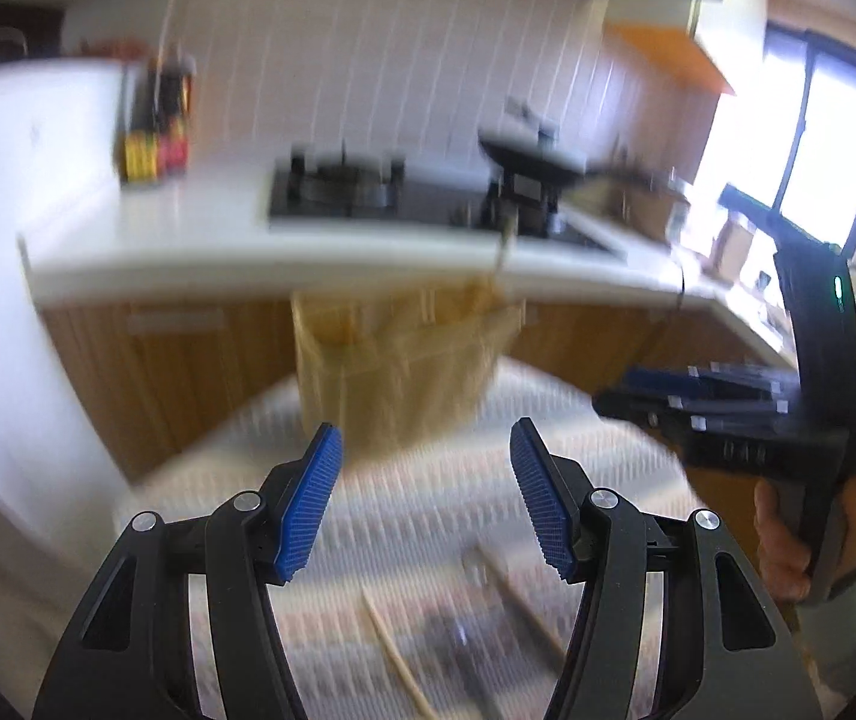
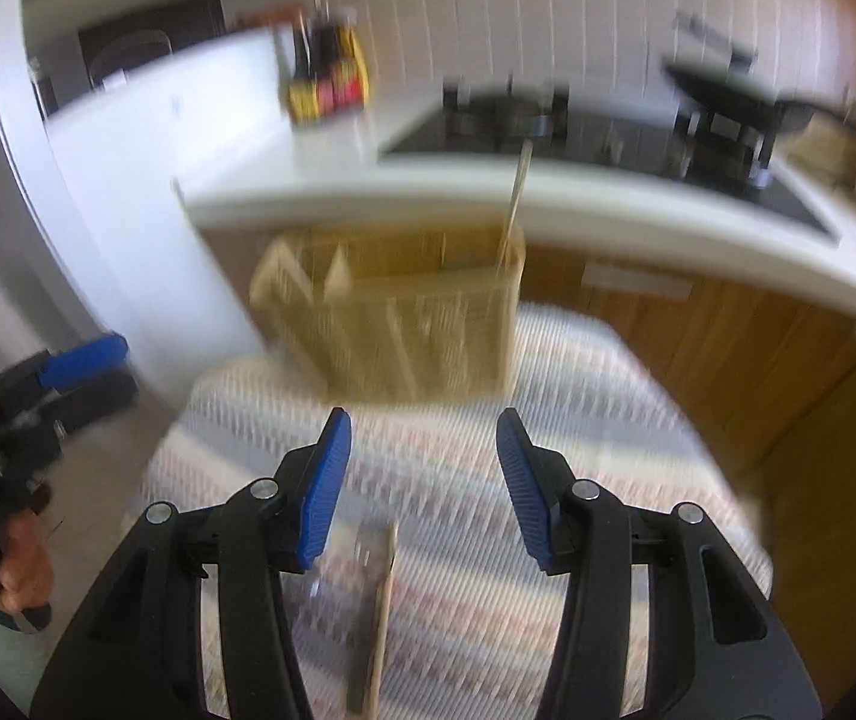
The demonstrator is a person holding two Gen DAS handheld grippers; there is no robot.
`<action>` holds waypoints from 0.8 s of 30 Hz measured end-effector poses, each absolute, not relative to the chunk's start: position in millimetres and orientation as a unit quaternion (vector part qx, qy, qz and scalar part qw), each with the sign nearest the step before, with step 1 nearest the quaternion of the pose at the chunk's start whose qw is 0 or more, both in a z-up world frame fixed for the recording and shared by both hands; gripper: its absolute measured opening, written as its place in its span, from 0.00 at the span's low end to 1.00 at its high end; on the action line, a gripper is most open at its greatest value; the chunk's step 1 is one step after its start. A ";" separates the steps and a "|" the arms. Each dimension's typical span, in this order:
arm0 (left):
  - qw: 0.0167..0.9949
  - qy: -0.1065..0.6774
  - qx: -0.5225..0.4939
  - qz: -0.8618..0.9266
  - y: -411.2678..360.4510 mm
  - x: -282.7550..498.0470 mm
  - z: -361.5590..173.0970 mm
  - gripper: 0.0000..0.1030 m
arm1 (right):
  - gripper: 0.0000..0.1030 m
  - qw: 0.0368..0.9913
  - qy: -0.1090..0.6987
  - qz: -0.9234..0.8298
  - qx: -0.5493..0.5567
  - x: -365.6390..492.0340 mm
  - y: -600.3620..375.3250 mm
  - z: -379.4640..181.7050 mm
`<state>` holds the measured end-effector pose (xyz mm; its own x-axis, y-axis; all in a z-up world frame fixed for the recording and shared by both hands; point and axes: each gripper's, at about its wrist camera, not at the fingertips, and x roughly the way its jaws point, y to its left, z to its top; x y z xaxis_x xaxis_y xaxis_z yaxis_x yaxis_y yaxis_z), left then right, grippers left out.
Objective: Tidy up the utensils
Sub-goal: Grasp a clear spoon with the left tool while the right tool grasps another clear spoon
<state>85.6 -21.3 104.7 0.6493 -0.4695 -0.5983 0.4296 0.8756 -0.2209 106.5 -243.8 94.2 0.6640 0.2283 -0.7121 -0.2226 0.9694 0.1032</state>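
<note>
Utensils: we see chopsticks [image 1: 395, 657] and a blurred flat utensil [image 2: 371, 606] lying on the striped cloth [image 2: 607, 420], below our claws.
Left claw [image 1: 425, 495]: spread, holding nothing, above the cloth.
Right claw [image 2: 422, 486]: spread, holding nothing.
Holder [image 2: 398, 315]: wooden, upright at the cloth's far edge, one stick [image 2: 517, 204] standing in it.
Beyond: counter [image 2: 368, 192] with stove [image 2: 547, 126].
</note>
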 end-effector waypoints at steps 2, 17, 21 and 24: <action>0.889 0.382 -0.029 -0.251 -25.2 84.6 81.6 0.53 | 0.46 0.896 0.427 0.124 -0.004 109.6 -239.5 75.3; 0.783 0.569 0.056 -0.245 -78.0 64.5 -44.7 0.36 | 0.40 0.817 0.553 0.157 0.050 125.3 -242.5 6.0; 0.796 0.554 0.093 -0.226 -98.2 59.1 -49.8 0.37 | 0.33 0.791 0.582 0.184 0.033 120.6 -221.7 -12.0; 0.805 0.541 0.120 -0.214 -110.6 55.8 -50.8 0.33 | 0.30 0.776 0.600 0.190 0.025 117.6 -209.6 -25.7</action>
<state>55.8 -110.6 -50.8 0.3233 -0.2143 -0.9217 0.4735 0.8800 -0.0385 117.6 -209.6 -25.7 0.2071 0.3249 -0.9228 -0.2654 0.9265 0.2667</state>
